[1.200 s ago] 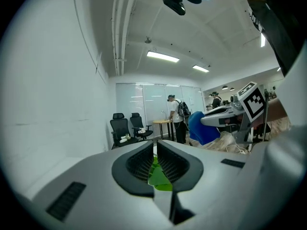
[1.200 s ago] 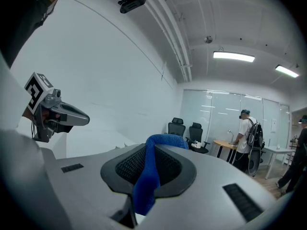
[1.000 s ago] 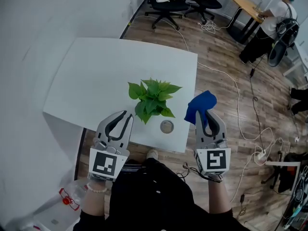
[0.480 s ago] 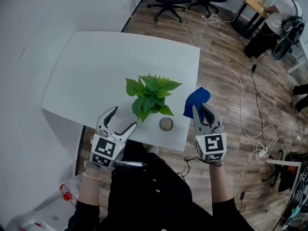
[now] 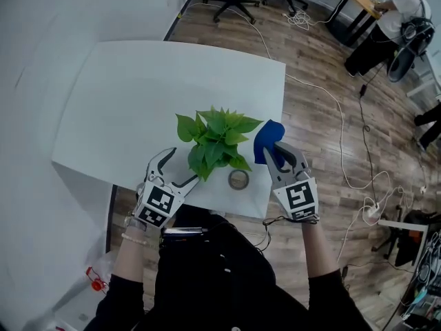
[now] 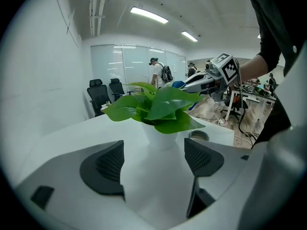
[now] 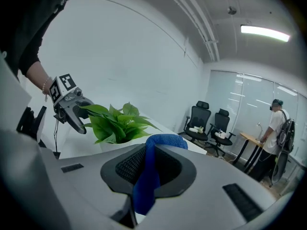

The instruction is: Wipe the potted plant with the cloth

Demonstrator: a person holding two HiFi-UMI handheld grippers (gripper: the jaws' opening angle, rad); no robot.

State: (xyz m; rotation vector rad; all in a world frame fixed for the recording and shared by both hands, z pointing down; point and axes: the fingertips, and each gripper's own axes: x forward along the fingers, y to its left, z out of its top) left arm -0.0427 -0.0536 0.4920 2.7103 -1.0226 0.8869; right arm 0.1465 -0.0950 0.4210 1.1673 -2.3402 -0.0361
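Where the white rounded table nears the person, a leafy green plant in a white pot stands between two grippers.
The left gripper faces the pot, its jaws just opened wide and holding nothing. The right gripper is clamped on a blue cloth just beside the leaves. A small round metal tin sits near the pot.

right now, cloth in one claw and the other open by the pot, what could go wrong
The left claw, whose jaws have just been opening with nothing between them, isn't on the pot yet; wiping unsteadied could tip the potted plant. The right claw is shut on the cloth; its hard jaws might bruise leaves. The small round object near the table edge could get knocked off.
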